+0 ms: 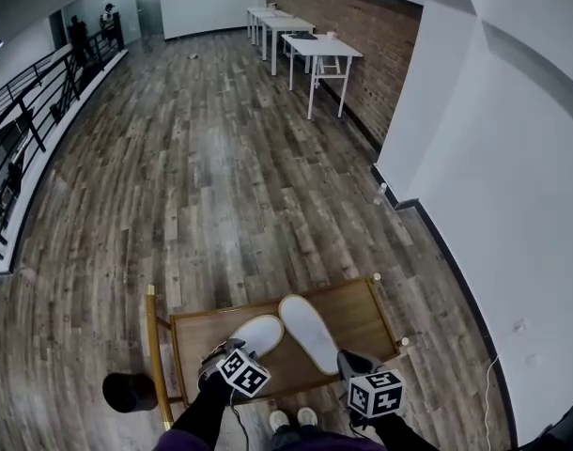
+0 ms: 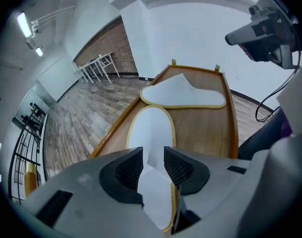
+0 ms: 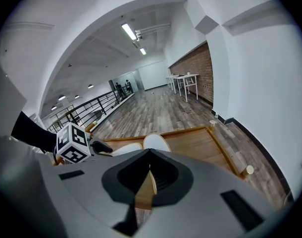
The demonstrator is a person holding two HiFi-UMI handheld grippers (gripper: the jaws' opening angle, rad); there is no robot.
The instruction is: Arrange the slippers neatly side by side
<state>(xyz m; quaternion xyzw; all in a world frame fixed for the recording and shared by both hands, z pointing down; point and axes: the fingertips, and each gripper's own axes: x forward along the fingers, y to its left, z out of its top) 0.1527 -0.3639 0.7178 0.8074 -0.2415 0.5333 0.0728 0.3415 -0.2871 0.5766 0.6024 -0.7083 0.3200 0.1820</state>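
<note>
Flooring (image 1: 221, 158) of grey-brown planks fills most of the head view, with one black railing (image 1: 23, 111) along its left edge. White tables (image 1: 315, 50) stand in a row by the brick wall; three can be counted, and any behind them cannot be made out. One low wooden table (image 1: 357, 310) with a raised rim sits directly below the camera, its near edge covered by the person's arms. One black round object (image 1: 129, 392) stands just beside its left corner; what it is cannot be told. Grippers, two: the left gripper (image 2: 153, 168) has its jaws released and spread, with the heel end of one slipper lying between the pads, which do not press on it; the right gripper (image 3: 150, 175) is clenched tight on nothing, hovering over the table's near right edge. Slippers, two, both white and both on the table: the left-hand slipper (image 1: 258, 334) and the right-hand slipper (image 1: 310, 332) nearly meet at their far ends and splay apart toward the person, so they are not parallel. Shoes (image 1: 294, 418), two, are partly cut off at the bottom edge.
</note>
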